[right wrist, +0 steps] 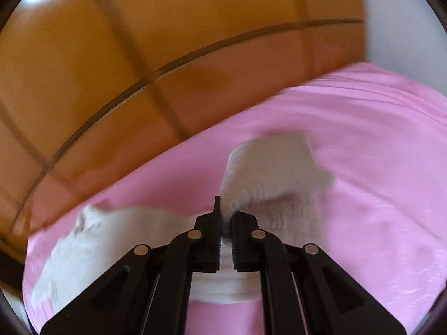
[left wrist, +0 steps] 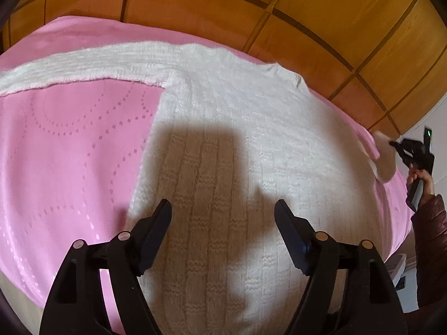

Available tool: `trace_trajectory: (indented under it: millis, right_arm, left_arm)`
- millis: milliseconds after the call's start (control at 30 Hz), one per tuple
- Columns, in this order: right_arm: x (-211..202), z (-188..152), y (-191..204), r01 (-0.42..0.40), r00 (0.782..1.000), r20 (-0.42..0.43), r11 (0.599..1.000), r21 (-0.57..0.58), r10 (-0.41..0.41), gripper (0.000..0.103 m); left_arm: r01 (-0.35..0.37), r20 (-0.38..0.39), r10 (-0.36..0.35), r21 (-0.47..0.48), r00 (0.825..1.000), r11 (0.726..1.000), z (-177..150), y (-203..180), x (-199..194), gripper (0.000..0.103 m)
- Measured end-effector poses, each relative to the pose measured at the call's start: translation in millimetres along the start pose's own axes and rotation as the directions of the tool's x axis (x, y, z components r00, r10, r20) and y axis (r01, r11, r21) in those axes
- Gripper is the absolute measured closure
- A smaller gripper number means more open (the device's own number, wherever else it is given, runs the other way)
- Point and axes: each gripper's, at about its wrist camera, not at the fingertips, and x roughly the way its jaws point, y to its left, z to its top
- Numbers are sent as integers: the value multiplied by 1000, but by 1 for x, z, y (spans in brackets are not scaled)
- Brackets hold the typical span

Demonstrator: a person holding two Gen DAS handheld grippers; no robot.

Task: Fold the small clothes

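A white knitted sweater (left wrist: 237, 139) lies flat on a pink sheet (left wrist: 64, 153), one sleeve (left wrist: 69, 67) stretched to the left. My left gripper (left wrist: 223, 215) is open and hovers just above the sweater's body, empty. My right gripper (right wrist: 226, 217) is shut on the other sleeve's cuff (right wrist: 273, 167) and holds it lifted off the sheet (right wrist: 377, 167). In the left wrist view the right gripper (left wrist: 396, 145) shows at the far right with the sleeve end (left wrist: 382, 156) raised. The right wrist view is blurred.
A wooden panelled headboard (left wrist: 251, 8) stands behind the bed; it also shows in the right wrist view (right wrist: 111, 69). The person's hand and dark red sleeve (left wrist: 430, 217) are at the right edge. A white wall (right wrist: 405, 14) lies to the right.
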Motion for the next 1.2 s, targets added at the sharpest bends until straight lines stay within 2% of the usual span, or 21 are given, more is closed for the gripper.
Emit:
trace_trajectory:
  millis: [100, 167, 333, 400, 433, 467, 500, 567, 600, 633, 800, 900, 1000, 1067, 1200]
  right_arm:
    - [15, -24, 67, -66, 997, -54, 990, -123, 60, 98]
    - [25, -43, 116, -109, 992, -93, 970, -217, 90, 98]
    - [45, -97, 217, -222, 969, -191, 892, -395, 157, 97]
    - [46, -118, 243, -265, 957, -231, 853, -449, 175, 90]
    - [49, -129, 255, -289, 950, -248, 836, -467, 189, 71]
    - [50, -135, 264, -307, 945, -256, 828, -469, 205, 62]
    - [45, -138, 264, -315, 943, -255, 827, -466, 215, 56]
    - [38, -142, 260, -339, 934, -261, 832, -438, 244, 52]
    - [35, -143, 254, -350, 930, -261, 839, -417, 259, 44]
    - [29, -145, 246, -354, 929, -252, 846, -398, 270, 40]
    - [-5, -155, 194, -364, 926, -235, 866, -343, 296, 33]
    - [-25, -161, 159, -336, 936, -219, 886, -318, 277, 30]
    - [-36, -164, 109, -281, 952, -192, 931, -232, 239, 30]
    - [-44, -162, 83, -253, 959, -176, 950, -183, 221, 30]
    - [-47, -159, 41, -191, 974, -143, 979, -73, 179, 29]
  left_arm:
    - [0, -4, 0, -9, 1000, 1000, 3, 2, 1, 28]
    - [4, -9, -4, -21, 1000, 1000, 3, 3, 2, 28]
    - [39, -9, -40, -76, 999, 996, 8, 11, 2, 28]
    - [40, 4, -40, -68, 999, 997, 11, 10, 0, 28]
    - [39, 16, -39, -52, 999, 998, 12, 8, -3, 28]
    - [34, 25, -33, -42, 999, 999, 14, 6, -4, 28]
    - [28, 33, -27, -34, 999, 999, 16, 5, -6, 28]
    - [38, 42, -37, -21, 998, 999, 20, 3, -7, 28]
    - [46, 45, -45, -17, 998, 999, 23, 2, -8, 28]
    - [54, 45, -53, -13, 998, 998, 27, -1, -7, 28]
    - [128, 21, -128, -17, 992, 992, 49, -16, 8, 31]
    - [171, -10, -172, -55, 985, 984, 69, -26, 32, 33]
    - [190, -54, -195, -83, 979, 978, 89, -36, 62, 47]
    - [204, -81, -213, -101, 974, 974, 104, -44, 84, 48]
    - [189, -121, -203, -119, 972, 975, 129, -63, 124, 48]
